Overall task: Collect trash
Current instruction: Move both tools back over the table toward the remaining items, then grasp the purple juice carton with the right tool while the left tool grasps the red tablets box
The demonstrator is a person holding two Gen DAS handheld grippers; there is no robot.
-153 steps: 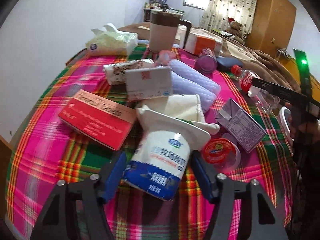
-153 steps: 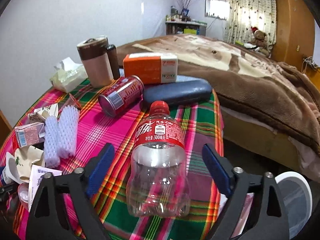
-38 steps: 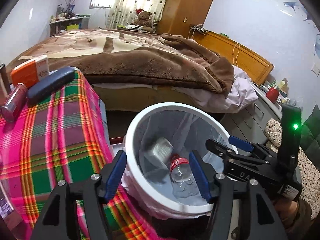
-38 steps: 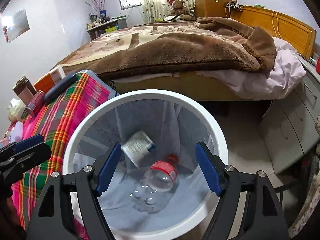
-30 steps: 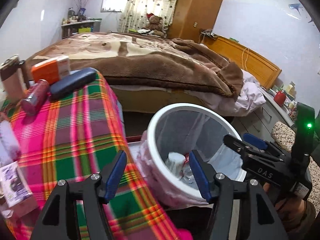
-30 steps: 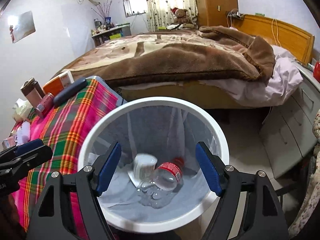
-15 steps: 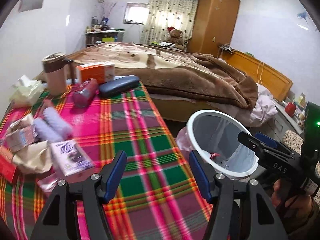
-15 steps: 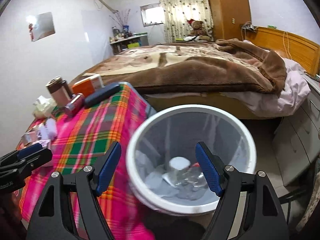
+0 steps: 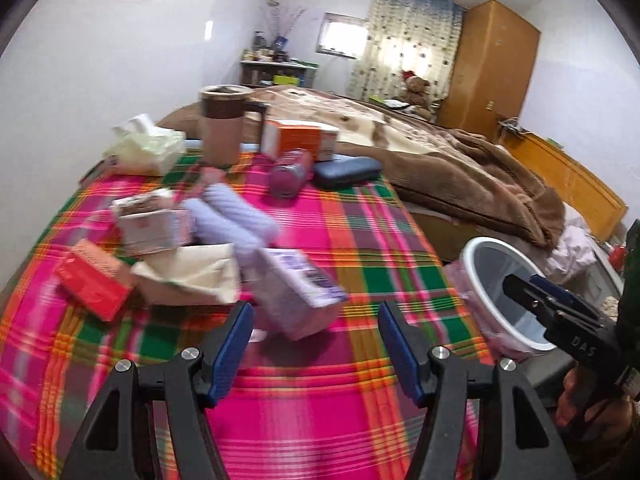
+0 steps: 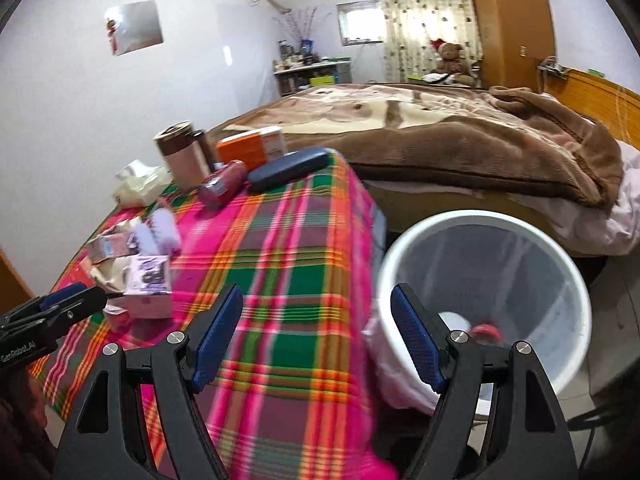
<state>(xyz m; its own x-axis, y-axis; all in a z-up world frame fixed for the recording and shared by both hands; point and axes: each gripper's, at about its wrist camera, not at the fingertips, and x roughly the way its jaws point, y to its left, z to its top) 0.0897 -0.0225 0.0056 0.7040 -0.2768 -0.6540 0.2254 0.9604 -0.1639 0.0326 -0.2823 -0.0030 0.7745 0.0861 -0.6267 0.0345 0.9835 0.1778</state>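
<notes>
Trash lies on the plaid-covered table [image 9: 352, 408]: a purple carton [image 9: 296, 292], a cream paper bag [image 9: 192, 276], a red box [image 9: 94, 280] and a white carton [image 9: 154, 230]. My left gripper [image 9: 316, 344] hangs open and empty over the cloth, just short of the purple carton. The white bin [image 10: 480, 216] stands by the table's right edge, with a red-capped bottle [image 10: 486, 330] and a white pot [image 10: 454, 320] inside. My right gripper [image 10: 316, 320] is open and empty between the table edge and the bin. The purple carton [image 10: 148, 284] also shows near the left gripper [image 10: 86, 292].
At the table's far end stand a brown mug [image 9: 222, 128], a tissue pack [image 9: 144, 148], an orange box [image 9: 298, 140], a red can [image 9: 290, 172] and a dark blue case [image 9: 346, 172]. Lavender rolls [image 9: 236, 220] lie mid-table. A bed with a brown blanket [image 10: 460, 144] lies behind.
Both grippers have swung left, away from the bin and back over the table. The left one now faces the purple carton. Both stayed open and empty.
</notes>
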